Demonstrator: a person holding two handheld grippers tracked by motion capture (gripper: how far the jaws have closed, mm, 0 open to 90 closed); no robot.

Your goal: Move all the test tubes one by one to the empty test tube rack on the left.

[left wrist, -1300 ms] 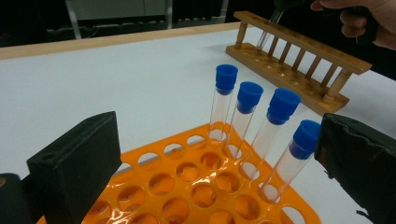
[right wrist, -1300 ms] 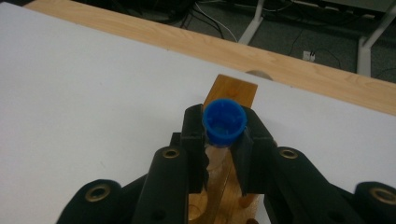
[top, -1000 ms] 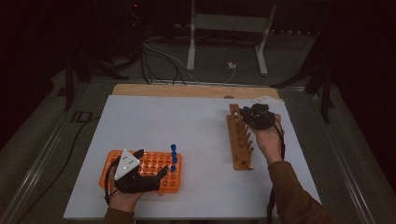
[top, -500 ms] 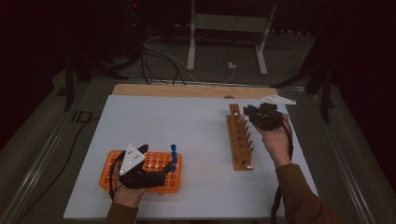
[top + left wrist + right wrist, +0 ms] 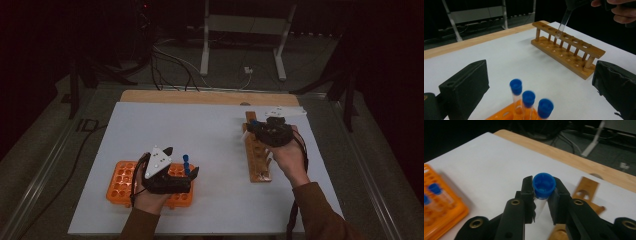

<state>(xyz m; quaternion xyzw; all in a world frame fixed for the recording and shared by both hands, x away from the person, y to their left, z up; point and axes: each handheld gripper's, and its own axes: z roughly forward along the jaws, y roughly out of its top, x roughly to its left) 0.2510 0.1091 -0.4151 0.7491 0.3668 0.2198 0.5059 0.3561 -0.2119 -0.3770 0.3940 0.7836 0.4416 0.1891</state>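
Blue-capped tube [image 5: 544,185] clenched in right tool [image 5: 543,195], lifting straight from wooden rack [image 5: 257,155]; left tool [image 5: 541,85] released.

The right gripper [image 5: 255,126] has lifted its blue-capped tube [image 5: 544,185] above the wooden rack [image 5: 258,155], while the left gripper [image 5: 192,172] has risen over the orange rack [image 5: 120,182].

A clear blue-capped tube [image 5: 544,185] hangs tilted over the wooden rack [image 5: 569,50].
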